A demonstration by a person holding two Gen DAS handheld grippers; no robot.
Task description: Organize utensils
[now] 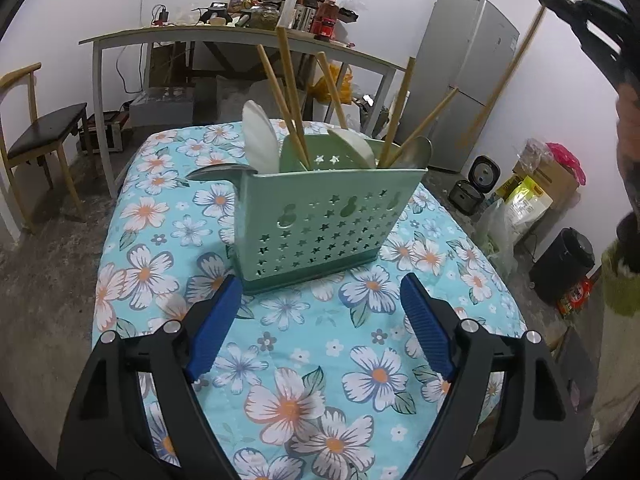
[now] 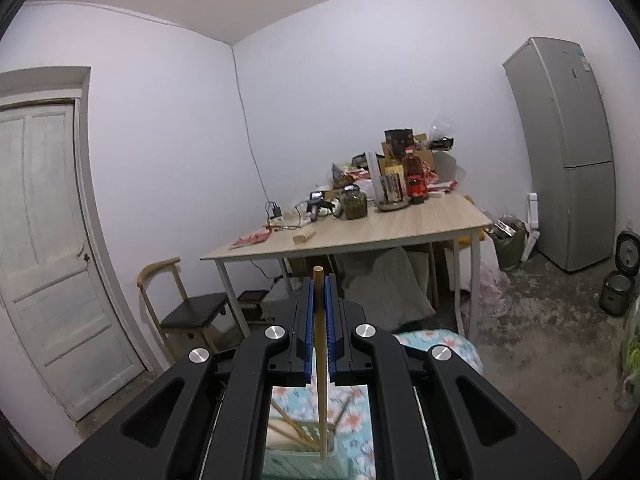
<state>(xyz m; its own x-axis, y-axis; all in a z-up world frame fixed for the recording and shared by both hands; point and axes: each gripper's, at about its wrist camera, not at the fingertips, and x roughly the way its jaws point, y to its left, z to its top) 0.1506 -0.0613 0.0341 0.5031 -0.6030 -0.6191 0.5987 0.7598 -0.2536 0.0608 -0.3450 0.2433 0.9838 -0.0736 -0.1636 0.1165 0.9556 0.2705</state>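
Left hand-held gripper (image 1: 320, 312) is held wide apart, empty, just short of the green caddy (image 1: 320, 224) on the floral desk (image 1: 304, 360). Caddy is already stocked with chopsticks (image 1: 292, 96) and spoons. Right hand-held gripper (image 2: 319, 308) is clamped on one chopstick (image 2: 320, 360), poised above the caddy. Step judged: insertion; next, lowering into a compartment and release are called for.

Pale green perforated plastic utensil caddy (image 1: 332, 220) stands upright; leaning bamboo chopsticks (image 1: 290, 96), white spoons (image 1: 260, 136), steel spoon (image 1: 414, 152) inside.
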